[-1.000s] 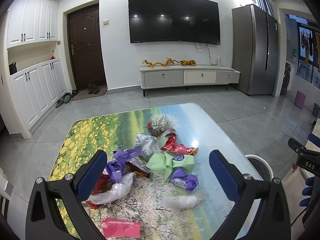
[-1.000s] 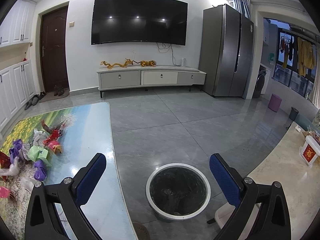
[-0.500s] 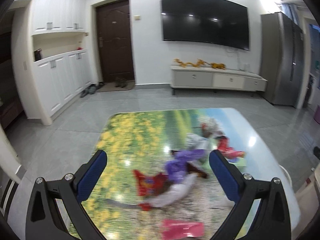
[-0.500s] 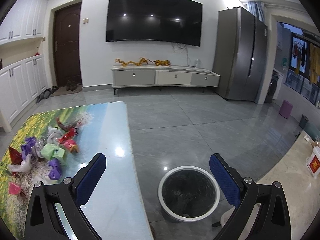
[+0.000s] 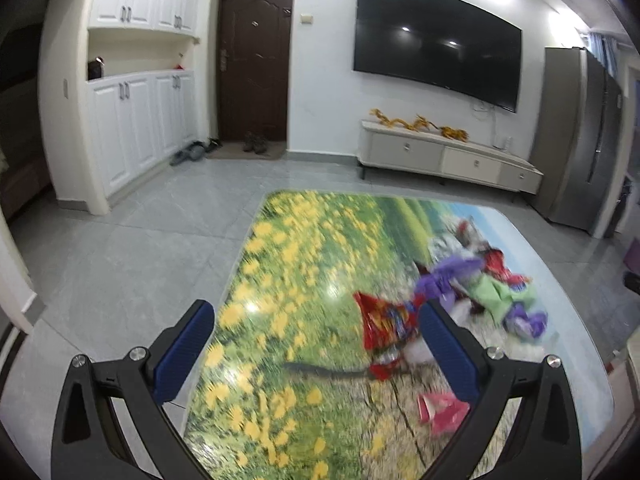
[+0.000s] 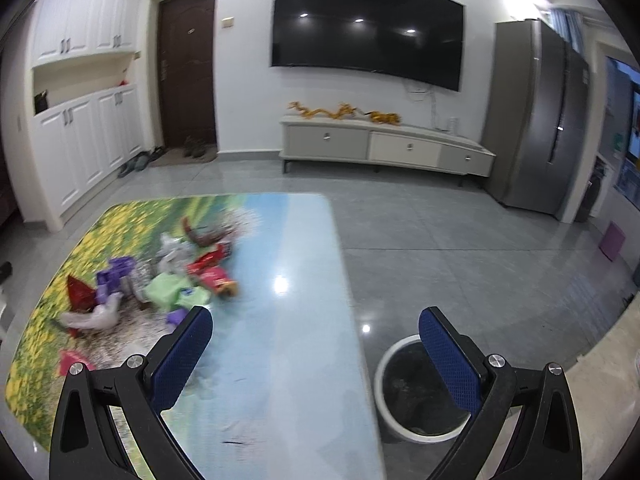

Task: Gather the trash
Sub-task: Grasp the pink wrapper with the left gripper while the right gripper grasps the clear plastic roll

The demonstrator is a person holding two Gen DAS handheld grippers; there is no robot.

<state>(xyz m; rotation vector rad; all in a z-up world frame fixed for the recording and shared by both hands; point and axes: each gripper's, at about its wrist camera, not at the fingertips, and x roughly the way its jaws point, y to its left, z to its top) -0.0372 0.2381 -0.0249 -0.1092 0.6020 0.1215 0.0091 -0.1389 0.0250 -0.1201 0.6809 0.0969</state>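
Note:
A pile of trash lies on the flower-print table (image 5: 304, 264): a red snack wrapper (image 5: 382, 320), purple wrappers (image 5: 440, 280), a green wrapper (image 5: 500, 294) and a pink packet (image 5: 442, 410). My left gripper (image 5: 316, 344) is open and empty above the table's left part, left of the pile. My right gripper (image 6: 316, 344) is open and empty over the table's right edge. The pile (image 6: 160, 280) lies to its left. A white-rimmed trash bin (image 6: 420, 392) stands on the floor behind its right finger (image 6: 448, 360).
Grey tiled floor surrounds the table. A TV cabinet (image 6: 384, 148) stands at the far wall, a fridge (image 6: 536, 120) at the right, white cupboards (image 5: 132, 120) and a dark door (image 5: 252, 68) at the left.
Both views have swung left. The trash pile has shifted to the right in the left wrist view and nearer the middle in the right wrist view. Both grippers stay open.

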